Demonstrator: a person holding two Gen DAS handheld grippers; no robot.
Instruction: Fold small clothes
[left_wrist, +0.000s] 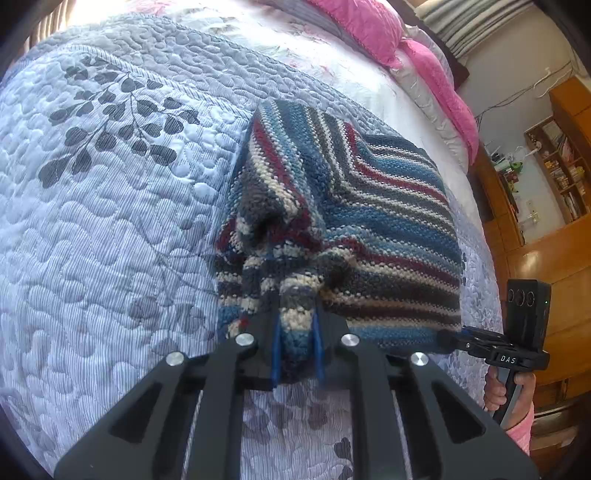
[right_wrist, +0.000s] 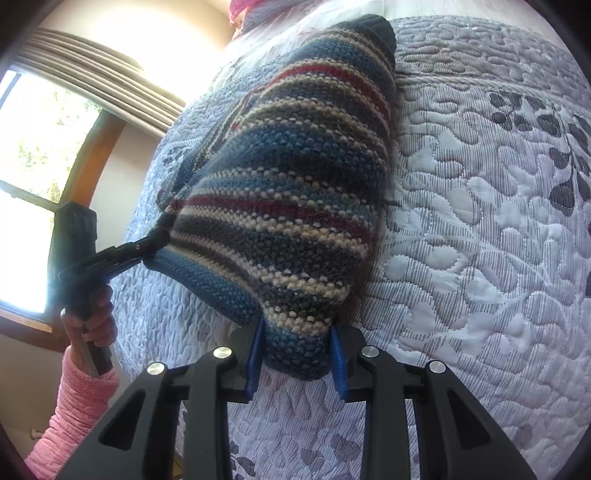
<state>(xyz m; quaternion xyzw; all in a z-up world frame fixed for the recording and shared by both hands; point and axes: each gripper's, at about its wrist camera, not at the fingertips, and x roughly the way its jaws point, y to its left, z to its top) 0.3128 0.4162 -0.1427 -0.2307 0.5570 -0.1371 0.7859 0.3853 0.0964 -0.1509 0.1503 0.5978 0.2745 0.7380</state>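
A small striped knit sweater (left_wrist: 369, 221) in blue, grey, cream and dark red lies on a pale quilted bedspread (left_wrist: 110, 221). My left gripper (left_wrist: 297, 347) is shut on a bunched near edge of it. In the left wrist view my right gripper (left_wrist: 448, 338) pinches the sweater's near right corner. In the right wrist view the sweater (right_wrist: 288, 192) hangs up from the bedspread (right_wrist: 480, 258) and my right gripper (right_wrist: 297, 354) is shut on its lower corner. The left gripper (right_wrist: 157, 243) holds the far corner at the left.
Pink pillows (left_wrist: 424, 55) lie at the head of the bed. Wooden shelves (left_wrist: 561, 166) and a cabinet stand to the right of the bed. A window with a curtain (right_wrist: 55, 129) is beyond the bed on the other side. A hand in a pink sleeve (right_wrist: 85, 369) holds each gripper.
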